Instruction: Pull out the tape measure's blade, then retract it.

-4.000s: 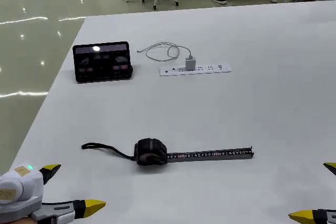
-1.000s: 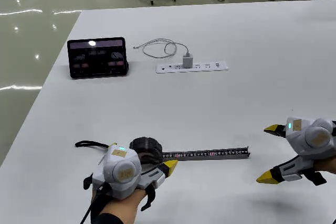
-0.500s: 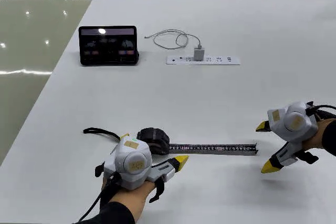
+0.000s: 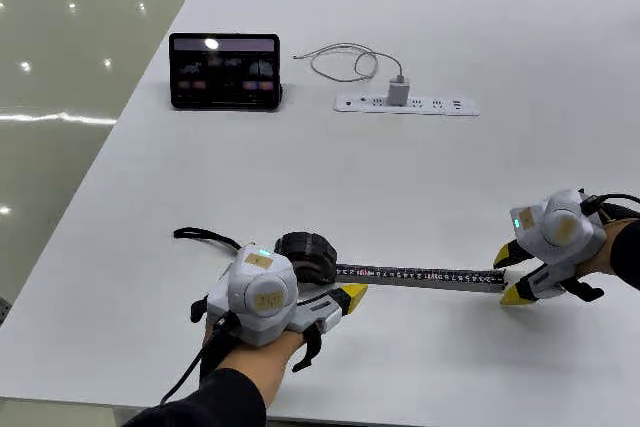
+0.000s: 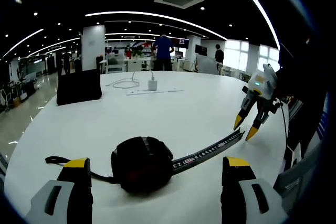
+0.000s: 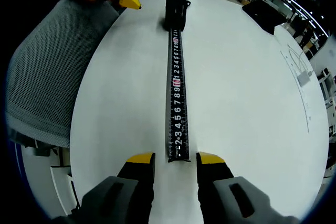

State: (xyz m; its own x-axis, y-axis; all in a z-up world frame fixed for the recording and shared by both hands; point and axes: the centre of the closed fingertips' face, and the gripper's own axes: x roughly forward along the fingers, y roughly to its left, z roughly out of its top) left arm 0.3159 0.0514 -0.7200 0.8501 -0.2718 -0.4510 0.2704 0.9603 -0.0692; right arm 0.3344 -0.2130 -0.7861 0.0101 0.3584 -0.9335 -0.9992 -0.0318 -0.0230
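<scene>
The round black tape measure case [image 4: 305, 255] lies on the white table [image 4: 400, 177], in the lower left of centre of the head view. Its dark graduated blade [image 4: 420, 275] is drawn out and lies flat on the table, running from the case toward the right of that frame. A black wrist strap [image 4: 205, 238] trails from the case toward the left.

The left gripper [image 4: 308, 274], white-bodied with yellow-tipped jaws, is at the case with its jaws spread. In the left gripper view the two tips stand to either side of the case [image 5: 142, 162], with a visible gap on each side. The blade [image 5: 207, 153] leads off to the right of that frame, where the right gripper [image 5: 243, 129] sits at its end.

The right gripper [image 4: 508, 275] is at the far right of the head view, at the free end of the blade. In the right gripper view its jaws are parted, one tip on each side of the blade end [image 6: 177, 153], and neither is pressed against it. The blade runs straight up the frame to the case [image 6: 176, 9].

A black tablet [image 4: 225, 70] stands at the upper left of the head view. A white power strip [image 4: 405, 104] with a plugged-in white charger [image 4: 398, 92] and coiled cable [image 4: 340, 59] lies at the upper centre.
</scene>
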